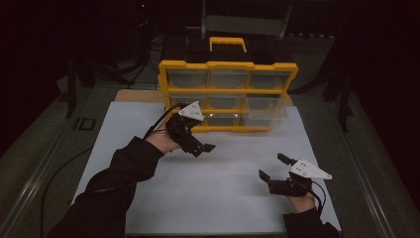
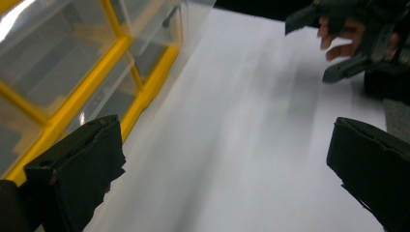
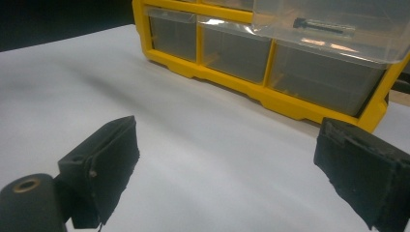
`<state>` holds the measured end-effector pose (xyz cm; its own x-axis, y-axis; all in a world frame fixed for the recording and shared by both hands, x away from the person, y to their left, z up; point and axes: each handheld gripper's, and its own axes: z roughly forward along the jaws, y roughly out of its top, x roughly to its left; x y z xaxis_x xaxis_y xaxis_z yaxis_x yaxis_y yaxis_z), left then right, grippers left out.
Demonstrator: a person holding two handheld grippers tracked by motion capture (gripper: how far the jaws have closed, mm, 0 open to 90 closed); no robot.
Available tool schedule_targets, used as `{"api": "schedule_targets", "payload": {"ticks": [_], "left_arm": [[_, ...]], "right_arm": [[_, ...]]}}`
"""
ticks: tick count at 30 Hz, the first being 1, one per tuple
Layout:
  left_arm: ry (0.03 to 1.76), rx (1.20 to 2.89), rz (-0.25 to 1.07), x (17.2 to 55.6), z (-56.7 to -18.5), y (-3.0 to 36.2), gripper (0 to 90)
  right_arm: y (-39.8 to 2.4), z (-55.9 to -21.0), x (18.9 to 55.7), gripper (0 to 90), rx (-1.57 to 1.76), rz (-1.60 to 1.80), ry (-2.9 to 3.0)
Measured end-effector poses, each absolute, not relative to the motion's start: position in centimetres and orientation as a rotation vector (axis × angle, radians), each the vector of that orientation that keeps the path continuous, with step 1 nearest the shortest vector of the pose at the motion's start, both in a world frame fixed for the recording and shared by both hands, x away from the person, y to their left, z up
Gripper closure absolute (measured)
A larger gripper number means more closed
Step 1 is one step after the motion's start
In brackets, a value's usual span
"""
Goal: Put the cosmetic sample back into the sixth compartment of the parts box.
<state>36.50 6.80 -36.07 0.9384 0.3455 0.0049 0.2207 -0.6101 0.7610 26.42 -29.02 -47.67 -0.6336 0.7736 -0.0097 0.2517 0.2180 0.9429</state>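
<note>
Broadly, a tabletop (image 1: 213,198) under a smooth, matte white sheet. At its far edge, upright, a drawer cabinet (image 1: 228,64): hard yellow plastic frame, black top with a yellow carry handle, three rows of boxy clear plastic drawers.

Then the one drawer that counts, the pulled-out drawer (image 1: 265,113), in the right column and jutting forward past the frame over the sheet; glossy, see-through, thin-walled, with rounded corners. From the right tool (image 1: 271,165), straight ahead and slightly to the right, higher than the jaws, well apart across bare sheet. From the left tool (image 1: 204,148), off to the right along the cabinet's front; closer to the frame itself, just beside the bottom row, yet aimed sideways toward the other hand rather than at the drawer. By line of approach, probably a job for the right hand.

Both tools spread wide and empty, with black, rough-edged pads facing each other.

Smallest, inside that drawer, a dark bolt (image 3: 321,26): slim, apparently metal, lying flat, long axis roughly parallel to the drawer's front, thicker head at the left end in the right gripper view.
</note>
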Motion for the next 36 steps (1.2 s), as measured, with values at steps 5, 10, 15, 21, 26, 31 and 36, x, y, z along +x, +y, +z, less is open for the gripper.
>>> {"api": "schedule_targets", "payload": {"ticks": [5, 10, 15, 21, 26, 31, 36], "left_arm": [[0.408, 2.242, 0.194, 35.9, -36.7, 7.9, 0.0], [0.421, 2.235, 0.21, 35.2, -37.0, 9.0, 0.0], [0.445, 2.222, 0.235, 34.4, -37.3, 10.6, 0.0], [0.471, 2.201, 0.266, 33.5, -37.7, 12.2, 0.0], [0.508, 2.193, 0.276, 32.7, -38.7, 13.6, 0.0], [0.541, 2.187, 0.304, 31.8, -39.9, 15.0, 0.0], [0.595, 2.158, 0.323, 30.8, -41.1, 16.7, 0.0]], "right_arm": [[-29.1, -47.6, 26.4, 8.7, 0.945, 1.416, 2.008], [-29.1, -47.6, 26.4, 8.7, 0.947, 1.416, 2.01], [-29.1, -47.6, 26.4, 8.7, 0.947, 1.416, 2.005], [-29.0, -47.6, 26.5, 8.7, 0.943, 1.416, 2.006], [-29.0, -47.6, 26.4, 8.7, 0.95, 1.417, 2.005], [-29.0, -47.6, 26.5, 8.7, 0.942, 1.415, 2.009], [-28.9, -47.6, 26.5, 8.7, 0.94, 1.417, 2.012]]}}
